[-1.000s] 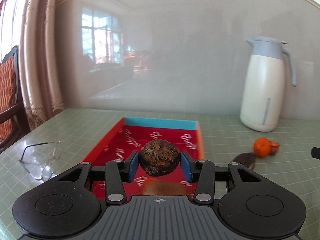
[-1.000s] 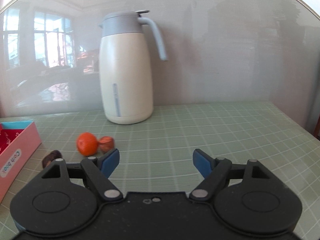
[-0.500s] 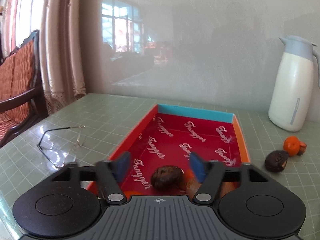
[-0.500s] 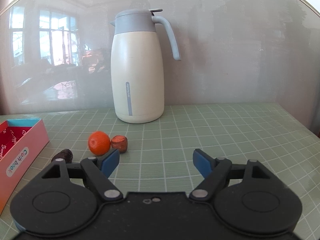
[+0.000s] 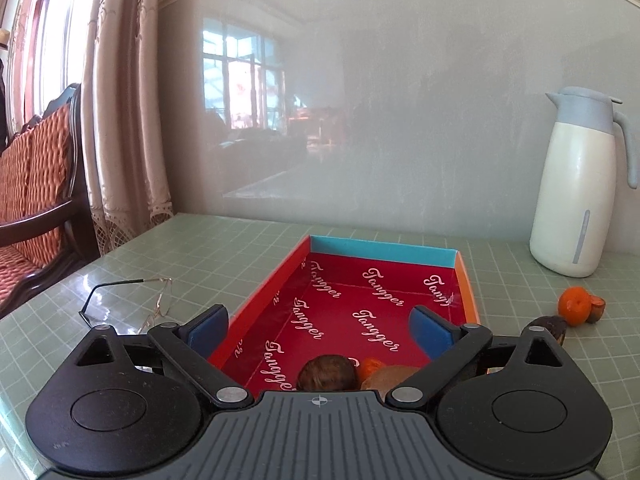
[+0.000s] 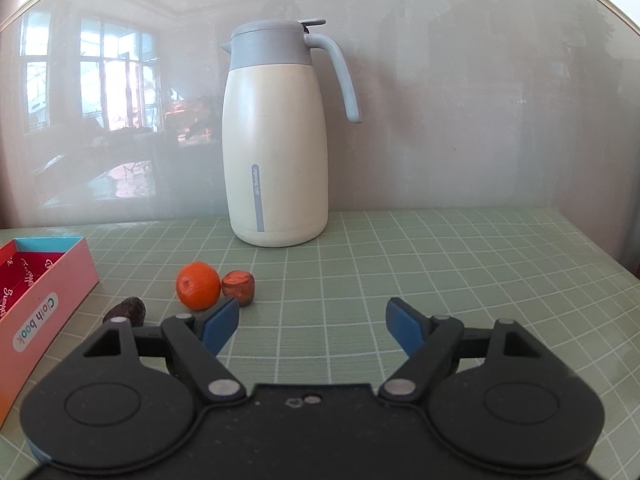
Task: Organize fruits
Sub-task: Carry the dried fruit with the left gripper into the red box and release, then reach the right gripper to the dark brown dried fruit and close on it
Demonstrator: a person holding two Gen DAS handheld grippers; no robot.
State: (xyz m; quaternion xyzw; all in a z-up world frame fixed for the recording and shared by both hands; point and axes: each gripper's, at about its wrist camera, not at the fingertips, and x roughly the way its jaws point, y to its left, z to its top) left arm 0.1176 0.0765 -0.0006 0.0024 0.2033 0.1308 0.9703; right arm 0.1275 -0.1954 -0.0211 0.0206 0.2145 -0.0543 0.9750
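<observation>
A dark fruit (image 5: 326, 372) lies on the red floor at the near end of the box (image 5: 464, 276), beside an orange piece (image 5: 372, 365) and a brown fruit (image 5: 390, 378). The left gripper (image 5: 318, 326) is seen above them with its jaws opening wide, and no pad touches the fruit. The release seems finished, so this gripper is best lifted straight up before it is turned, so that the box walls on the left and right are not struck.

Outside, right of the box, an orange (image 6: 199, 286), a brown cube (image 6: 239, 288) and a dark date (image 6: 128, 310) are left on the table (image 6: 440, 264). The right gripper (image 6: 312, 324) is held open and empty, near them. Much free table is seen to the right; the jug (image 6: 276, 140) stands at the far side, glasses (image 5: 128, 304) lie left of the box
</observation>
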